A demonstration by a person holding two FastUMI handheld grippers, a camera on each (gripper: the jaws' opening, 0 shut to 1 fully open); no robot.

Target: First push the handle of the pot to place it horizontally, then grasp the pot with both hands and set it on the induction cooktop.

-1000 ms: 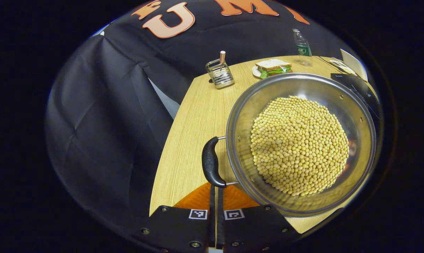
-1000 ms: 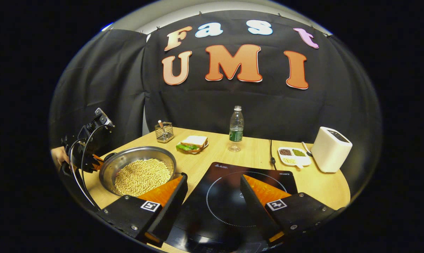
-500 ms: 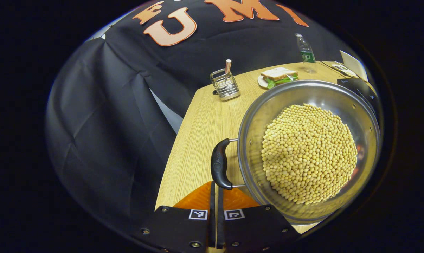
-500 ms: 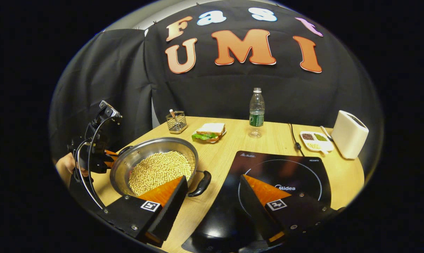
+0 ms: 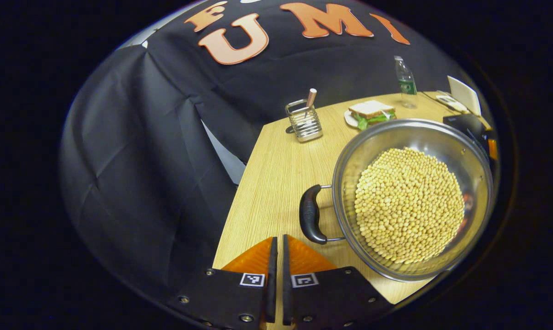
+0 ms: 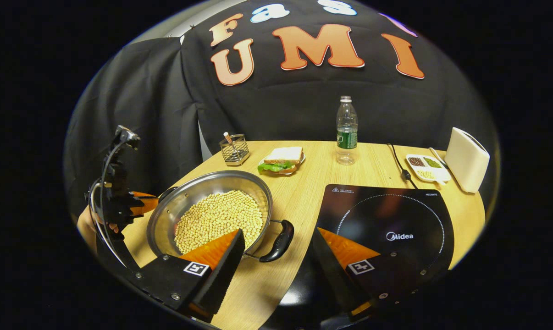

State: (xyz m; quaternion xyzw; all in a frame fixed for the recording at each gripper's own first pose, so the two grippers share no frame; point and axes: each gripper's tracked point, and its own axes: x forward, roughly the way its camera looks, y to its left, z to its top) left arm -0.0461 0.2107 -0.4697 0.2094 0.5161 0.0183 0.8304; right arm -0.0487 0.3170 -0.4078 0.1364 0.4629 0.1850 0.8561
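On the wooden table [image 6: 313, 183] the black cooktop [image 6: 386, 229] is lying at the right side, and the steel pot [image 6: 212, 211] full of yellow beans [image 5: 409, 204] is sitting well apart from it at the left, so the pot is not yet on its goal. Its two black handles are now standing on a line across the table, the left handle [image 5: 309, 220] toward the left gripper [image 5: 276, 250] and the right handle [image 6: 279, 240] toward the right gripper [image 6: 276, 247], which I judge is the position wanted for a grasp with both hands. The left gripper's fingers are nearly closed with only a thin slit between them, holding nothing, just beside the left handle and not touching it; this narrow shape is probably serving for pushing. The right gripper's fingers are spread wide and empty, with the right handle lying between them in the picture, as if preparing to take it. Compared with one second ago, the left gripper is drawing back from the handle that was at its fingertips, and the right gripper's view is now showing the right handle that was hidden.
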